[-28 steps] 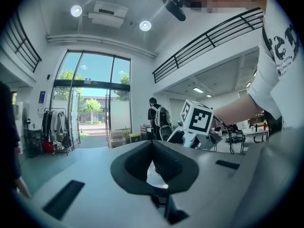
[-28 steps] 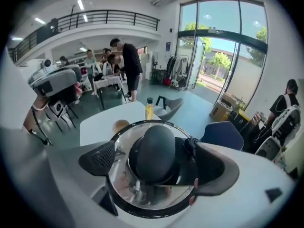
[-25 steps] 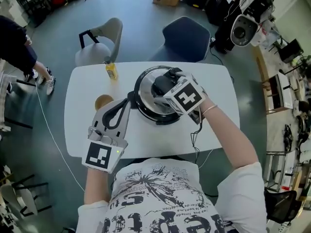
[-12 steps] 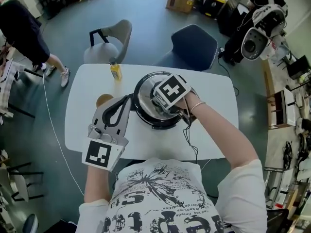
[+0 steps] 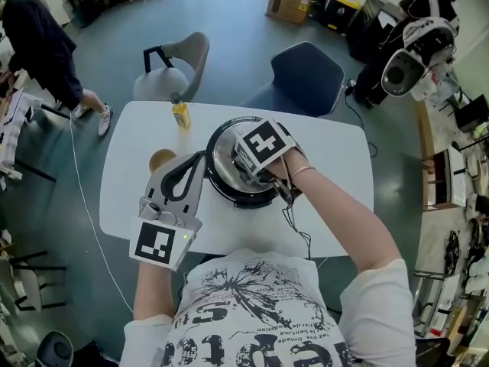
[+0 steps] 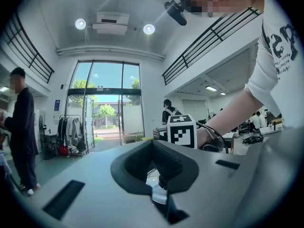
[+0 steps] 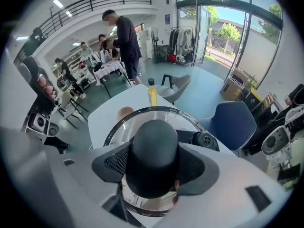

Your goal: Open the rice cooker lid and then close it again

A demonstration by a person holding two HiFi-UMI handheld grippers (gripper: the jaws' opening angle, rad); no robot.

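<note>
Surface: white table (image 5: 336, 151) mid-frame, on a grey-green floor.
Room: 2 chairs beyond the far edge, grey (image 5: 179, 63) and blue (image 5: 309, 75); a person (image 5: 42, 44) at upper left.
Cooker: cooker (image 5: 221, 186) at the table's centre, its lid (image 7: 142, 115) down on it.
Right gripper: my right gripper (image 7: 154, 163) is clamped on the black knob (image 7: 154, 141).
Left gripper: my left gripper (image 5: 195, 163) has its tips together and holds nothing, just left of the cooker.
Edges: bottle (image 5: 181, 115) near the far edge; tan disc (image 5: 162, 160) beside the left gripper.
Open room: bare table right of the cooker.
</note>
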